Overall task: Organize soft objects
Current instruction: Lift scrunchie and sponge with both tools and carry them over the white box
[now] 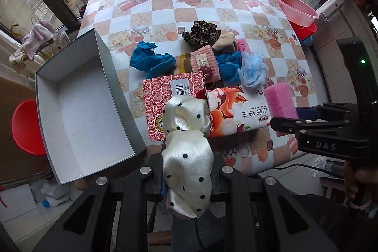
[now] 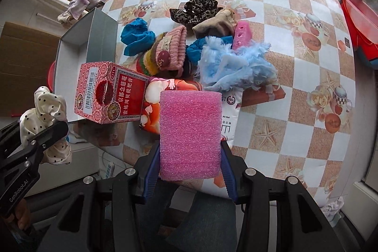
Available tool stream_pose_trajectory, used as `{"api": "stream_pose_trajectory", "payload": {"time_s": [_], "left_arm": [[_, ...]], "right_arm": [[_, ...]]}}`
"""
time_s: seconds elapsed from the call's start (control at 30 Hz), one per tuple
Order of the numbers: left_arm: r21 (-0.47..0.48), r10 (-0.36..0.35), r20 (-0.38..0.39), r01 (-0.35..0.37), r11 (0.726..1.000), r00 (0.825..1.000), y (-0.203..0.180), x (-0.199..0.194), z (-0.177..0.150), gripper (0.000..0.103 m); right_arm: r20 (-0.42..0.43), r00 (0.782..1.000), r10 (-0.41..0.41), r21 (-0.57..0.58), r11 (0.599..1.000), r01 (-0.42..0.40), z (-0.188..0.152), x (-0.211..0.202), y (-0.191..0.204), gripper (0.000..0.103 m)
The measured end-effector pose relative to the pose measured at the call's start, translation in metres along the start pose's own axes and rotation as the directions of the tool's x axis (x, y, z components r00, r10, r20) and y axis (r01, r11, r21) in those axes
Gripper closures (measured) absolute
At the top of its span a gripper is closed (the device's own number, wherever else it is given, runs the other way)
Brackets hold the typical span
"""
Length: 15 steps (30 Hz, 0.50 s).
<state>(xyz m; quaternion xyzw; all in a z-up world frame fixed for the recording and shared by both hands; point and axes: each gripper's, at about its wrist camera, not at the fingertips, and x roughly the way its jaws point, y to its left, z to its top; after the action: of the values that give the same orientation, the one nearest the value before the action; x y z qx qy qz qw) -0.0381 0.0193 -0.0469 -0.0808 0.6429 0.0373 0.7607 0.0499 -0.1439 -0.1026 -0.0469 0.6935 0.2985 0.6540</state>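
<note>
Scrunchie (image 1: 186, 157) in left jaws, beside open box (image 1: 78, 96)

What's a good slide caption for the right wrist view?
Right gripper clamps a pink sponge above the checkered table; left gripper holds a polka-dot scrunchie.

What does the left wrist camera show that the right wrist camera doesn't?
Only the left wrist view shows the open grey cardboard box's whole white floor, bare, and the round red plastic stool beside it.

Only the right wrist view shows the red medicine carton's printed front face.

Both show the left gripper shut on the cream polka-dot satin scrunchie, the right gripper shut on the pink foam sponge block, and the fluffy light-blue duster head in the pile.
</note>
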Motion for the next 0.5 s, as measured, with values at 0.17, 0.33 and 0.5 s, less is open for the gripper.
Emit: {"api": "stream_pose_trajectory", "payload": {"time_s": [0.17,0.33,0.5], "left_arm": [[0.090,-0.033,0.008,0.032,0.995,0.999,0.021,-0.008,-0.011,0.077],[0.116,-0.053,0.042,0.048,0.992,0.998,0.051,-0.018,-0.020,0.077],[0.057,-0.067,0.078,0.063,0.996,0.995,0.087,-0.024,-0.028,0.077]], "right_arm": [[0.008,1.000,-0.007,0.079,0.997,0.007,-0.022,0.005,0.024,0.054],[0.037,0.999,-0.017,0.110,0.994,0.013,-0.030,0.005,0.057,0.054],[0.076,0.996,-0.047,0.072,0.997,0.041,-0.024,-0.001,0.092,0.054]]}}
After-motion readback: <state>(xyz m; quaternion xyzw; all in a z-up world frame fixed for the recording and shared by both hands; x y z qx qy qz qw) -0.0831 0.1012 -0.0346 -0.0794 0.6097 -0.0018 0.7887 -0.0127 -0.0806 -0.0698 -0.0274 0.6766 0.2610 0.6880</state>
